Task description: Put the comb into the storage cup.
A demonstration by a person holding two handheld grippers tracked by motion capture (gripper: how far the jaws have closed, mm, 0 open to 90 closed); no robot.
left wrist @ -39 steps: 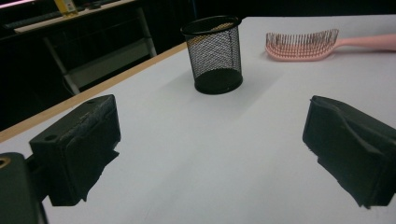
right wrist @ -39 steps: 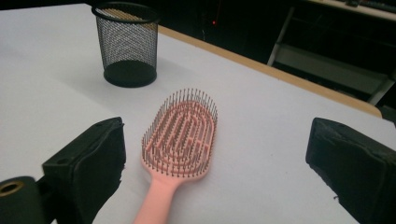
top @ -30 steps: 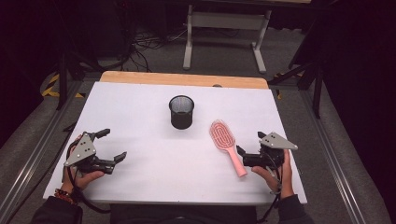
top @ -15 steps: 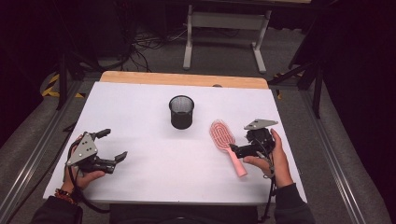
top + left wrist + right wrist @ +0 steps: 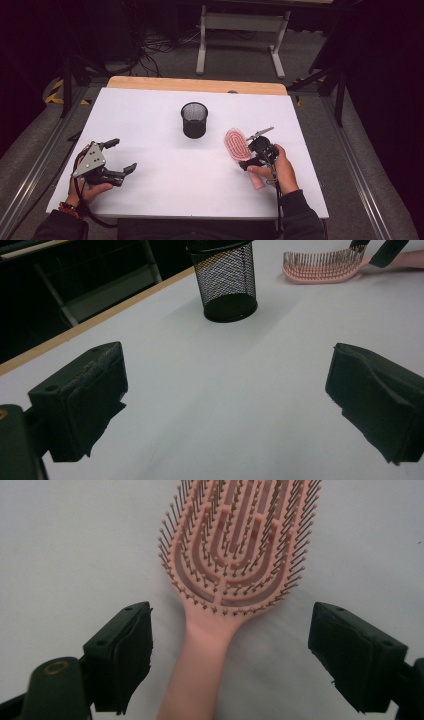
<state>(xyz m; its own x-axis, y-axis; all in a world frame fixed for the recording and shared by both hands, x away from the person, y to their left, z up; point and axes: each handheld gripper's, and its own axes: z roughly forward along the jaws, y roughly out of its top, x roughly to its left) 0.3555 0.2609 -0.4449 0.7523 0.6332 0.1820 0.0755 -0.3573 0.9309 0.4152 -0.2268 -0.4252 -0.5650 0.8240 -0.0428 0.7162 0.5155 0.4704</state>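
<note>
- My right gripper (image 5: 250, 156) hangs over the pink hairbrush (image 5: 239, 147), jaws spread wide, nothing held.
- In the right gripper view my right gripper (image 5: 230, 655) straddles the brush where handle meets head; the hairbrush (image 5: 235, 565) lies between the two jaws, gaps on both sides, neither pad touching it.
- Brush lies flat on the white table (image 5: 160, 190), bristles up, in the right half, nearer the right edge than the left, about midway between front and back edges.
- Brush head points toward the back edge, handle runs toward the front edge and passes under my right hand (image 5: 280, 170).
- Whether my right hand touches the handle, can't tell from the high view.
- My left gripper (image 5: 120, 157) sits near the front-left corner, held in my left hand (image 5: 87, 187), jaws wide apart, nothing between them.
- Left gripper view: my left gripper (image 5: 225, 410) has only bare table (image 5: 220, 390) between its jaws.
- Black mesh cup (image 5: 194, 120) stands upright around the middle of the surface, a bit toward the back edge, left of the brush and apart from it.
- Left gripper view shows the cup (image 5: 226, 282) upright ahead, and the brush (image 5: 322, 265) farther off beyond it, bristles up, well away from my left jaws.
- A wooden strip (image 5: 195, 85) runs along the table's back edge.
</note>
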